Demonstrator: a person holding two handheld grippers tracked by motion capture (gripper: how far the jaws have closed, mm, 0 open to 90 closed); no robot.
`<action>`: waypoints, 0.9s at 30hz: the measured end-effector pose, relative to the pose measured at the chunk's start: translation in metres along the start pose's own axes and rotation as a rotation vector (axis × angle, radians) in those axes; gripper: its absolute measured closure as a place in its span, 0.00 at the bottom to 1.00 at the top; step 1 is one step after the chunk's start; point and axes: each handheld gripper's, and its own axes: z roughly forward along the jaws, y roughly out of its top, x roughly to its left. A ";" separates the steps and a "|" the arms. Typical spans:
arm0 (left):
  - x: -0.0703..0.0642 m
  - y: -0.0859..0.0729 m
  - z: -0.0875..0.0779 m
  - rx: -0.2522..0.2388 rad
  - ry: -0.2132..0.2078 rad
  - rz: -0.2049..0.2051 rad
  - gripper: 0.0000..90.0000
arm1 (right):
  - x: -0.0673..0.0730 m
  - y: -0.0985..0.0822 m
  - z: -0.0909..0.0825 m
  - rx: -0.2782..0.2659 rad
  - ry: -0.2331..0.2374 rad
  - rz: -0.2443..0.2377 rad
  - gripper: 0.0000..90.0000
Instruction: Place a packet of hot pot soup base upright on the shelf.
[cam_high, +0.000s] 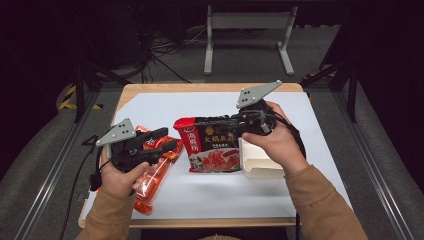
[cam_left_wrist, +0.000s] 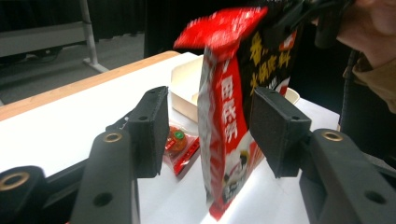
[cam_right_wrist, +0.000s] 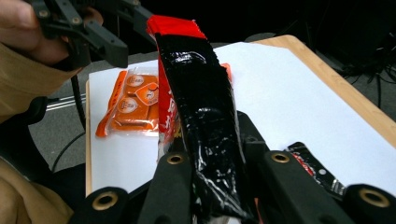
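High view shows the right gripper (cam_high: 235, 125) with its fingers clamped on the red-and-black pouch (cam_high: 215, 145), holding it above the counter (cam_high: 310, 130) beside a white box (cam_high: 257, 162). The left gripper (cam_high: 167, 140) hovers over orange packets (cam_high: 150, 175), its fingers (cam_left_wrist: 152, 123) spread wide on either side of the pouch's free edge. My judgement: a handover or two-handed grasp; center the edge between the pads, then close gently to avoid creasing.
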 end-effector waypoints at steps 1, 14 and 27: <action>0.000 -0.001 0.000 0.005 -0.002 -0.006 0.53 | -0.001 0.001 -0.002 -0.002 -0.006 0.000 0.87; 0.005 -0.004 0.006 0.028 0.002 -0.011 0.46 | -0.023 0.008 -0.031 -0.029 -0.083 -0.005 0.87; 0.009 -0.007 0.008 0.041 0.005 -0.021 0.42 | -0.053 0.005 -0.054 -0.052 -0.165 0.007 0.87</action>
